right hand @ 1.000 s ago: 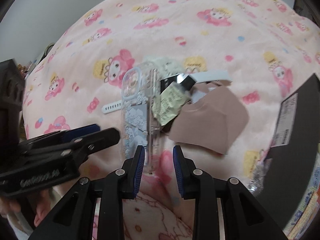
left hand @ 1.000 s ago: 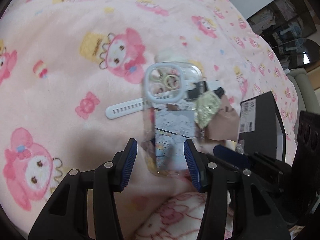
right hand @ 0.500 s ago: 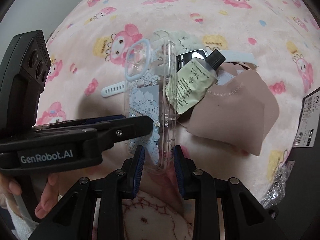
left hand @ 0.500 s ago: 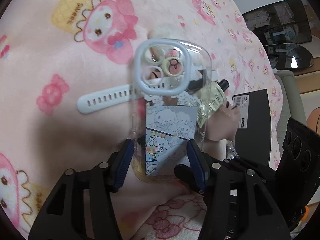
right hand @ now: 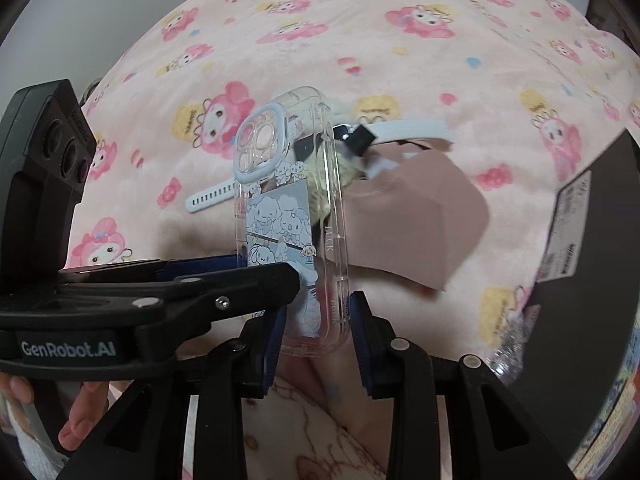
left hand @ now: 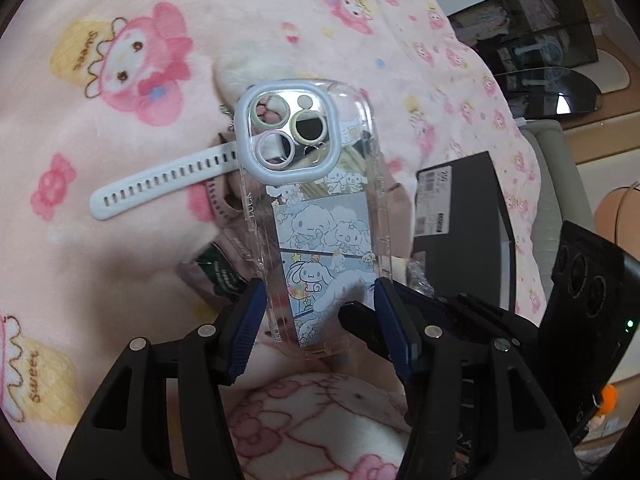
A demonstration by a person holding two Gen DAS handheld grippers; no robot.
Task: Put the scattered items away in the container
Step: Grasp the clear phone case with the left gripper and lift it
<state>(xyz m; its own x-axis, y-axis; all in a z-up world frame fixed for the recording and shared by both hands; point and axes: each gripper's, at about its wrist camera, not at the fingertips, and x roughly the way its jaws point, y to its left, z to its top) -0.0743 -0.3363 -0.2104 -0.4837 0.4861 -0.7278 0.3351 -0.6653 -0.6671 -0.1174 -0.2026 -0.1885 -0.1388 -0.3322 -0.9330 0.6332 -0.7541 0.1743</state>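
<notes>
A clear phone case [left hand: 316, 208] with a cartoon dog print and a lavender camera ring is held up above the pink blanket. My left gripper [left hand: 318, 320] is shut on its lower end across its width. My right gripper [right hand: 316, 328] is shut on the same case [right hand: 288, 216], across its thin side edge. Under the case lie a white watch strap [left hand: 160, 180], a beige face mask [right hand: 416, 216] and a pale green tube with a black cap [right hand: 360, 140]. The black container [left hand: 464, 220] is to the right.
The pink cartoon blanket [left hand: 120, 60] covers the whole bed. The black box also shows at the right edge of the right wrist view [right hand: 600, 240], with crinkled clear wrap [right hand: 508, 344] beside it. Dark shelves [left hand: 540, 52] stand beyond the bed.
The phone case has been lifted off the pile and tilted upright. Both grippers have closed in on its lower end, the left from the side, the right on its edge.
</notes>
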